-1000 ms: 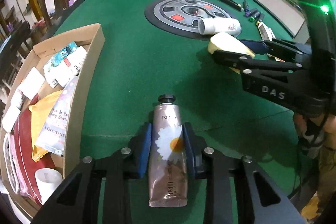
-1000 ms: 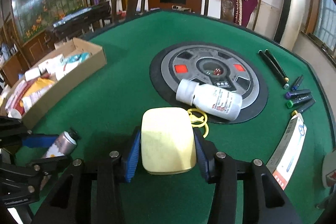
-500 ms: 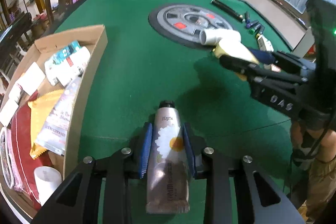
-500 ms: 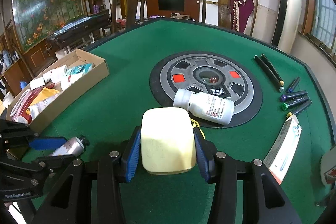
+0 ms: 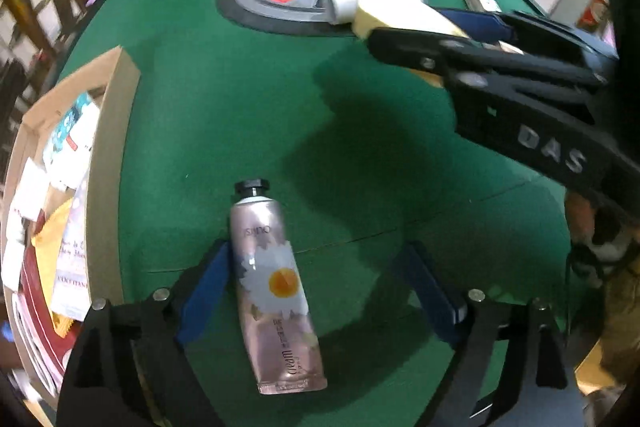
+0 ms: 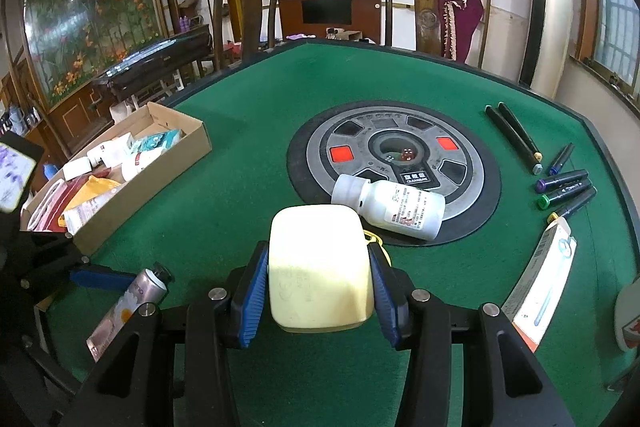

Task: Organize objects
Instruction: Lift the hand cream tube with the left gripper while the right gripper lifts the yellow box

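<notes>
the left gripper (image 5: 320, 287) is opening, its fingers clear of the tube (image 5: 276, 287), which seems to lie on the felt short of the box (image 5: 108, 187), while the right gripper (image 6: 318, 291) pinches a yellow case (image 6: 320, 267) that may slip.

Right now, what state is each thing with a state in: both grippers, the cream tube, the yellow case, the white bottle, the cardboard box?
left gripper: jaws opening, not gripping the tube between them
right gripper: shut on yellow case
cream tube: capped, lying on the felt
yellow case: held
white bottle: capped, lying on its side
cardboard box: open-topped, holding packets
</notes>
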Demonstrator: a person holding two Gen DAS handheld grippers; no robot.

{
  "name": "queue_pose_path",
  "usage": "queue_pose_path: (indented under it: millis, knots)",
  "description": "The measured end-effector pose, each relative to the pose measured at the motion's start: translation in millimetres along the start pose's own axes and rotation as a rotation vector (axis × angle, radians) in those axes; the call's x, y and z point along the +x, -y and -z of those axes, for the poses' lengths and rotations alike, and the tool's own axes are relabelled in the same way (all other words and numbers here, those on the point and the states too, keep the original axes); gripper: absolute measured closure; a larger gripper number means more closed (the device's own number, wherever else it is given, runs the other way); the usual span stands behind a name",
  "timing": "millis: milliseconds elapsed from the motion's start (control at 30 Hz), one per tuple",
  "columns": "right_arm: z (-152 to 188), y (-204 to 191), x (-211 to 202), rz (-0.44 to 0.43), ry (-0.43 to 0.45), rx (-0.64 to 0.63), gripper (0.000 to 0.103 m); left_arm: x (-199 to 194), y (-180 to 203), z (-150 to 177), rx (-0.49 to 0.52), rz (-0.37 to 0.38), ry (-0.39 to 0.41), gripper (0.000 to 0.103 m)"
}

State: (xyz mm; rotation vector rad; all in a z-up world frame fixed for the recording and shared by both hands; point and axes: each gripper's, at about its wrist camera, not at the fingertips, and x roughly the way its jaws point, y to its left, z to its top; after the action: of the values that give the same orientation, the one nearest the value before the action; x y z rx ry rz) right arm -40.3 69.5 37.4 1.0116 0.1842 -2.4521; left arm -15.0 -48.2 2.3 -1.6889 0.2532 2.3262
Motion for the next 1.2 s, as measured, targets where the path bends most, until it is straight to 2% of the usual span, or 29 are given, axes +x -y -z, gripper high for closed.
queue_pose_path:
  millis: [67, 167, 300, 467, 500, 533, 567, 700, 867, 1200]
  knots:
    - [-0.3, 0.1, -1.3, -0.003, 0.004, 0.003, 0.052, 0.0, -5.3, -0.7, -0.032, -0.01, 0.016, 0.017]
    - [-0.7, 0.1, -1.7, -0.007, 0.008, 0.006, 0.052, -2.0, -13.7, 6.3, -0.076, -0.026, 0.086, 0.018]
    - [-1.1, 0.0, -2.0, -0.009, 0.007, 0.007, 0.052, -4.0, -15.0, 8.3, -0.093, -0.036, 0.074, 0.02]
    - [-0.6, -1.1, -3.3, -0.011, 0.013, 0.004, 0.052, -7.7, -23.2, 7.1, -0.119, -0.047, 0.063, 0.039]
    - [-0.5, -1.5, -3.5, -0.01, 0.013, 0.003, 0.052, -9.1, -24.8, 8.1, -0.129, -0.056, 0.072, 0.05]
    - [-0.6, -1.3, -3.4, -0.011, 0.012, 0.004, 0.052, -11.3, -24.7, 9.0, -0.124, -0.054, 0.089, 0.071]
    - [-0.7, -1.4, -3.5, -0.01, 0.013, 0.005, 0.052, -12.7, -23.7, 10.1, -0.116, -0.05, 0.094, 0.074]
    - [-0.6, -1.3, -3.9, -0.013, 0.012, 0.005, 0.052, -13.9, -21.7, 12.6, -0.126, -0.063, 0.105, 0.075]
    - [1.3, 6.5, -2.7, -0.072, -0.002, 0.01, 0.052, -18.2, -21.1, 17.3, -0.145, -0.037, 0.134, 0.075]
    - [6.1, 10.8, -2.2, -0.077, -0.019, 0.027, 0.052, -64.7, -33.9, 25.5, -0.209, 0.006, 0.281, 0.075]
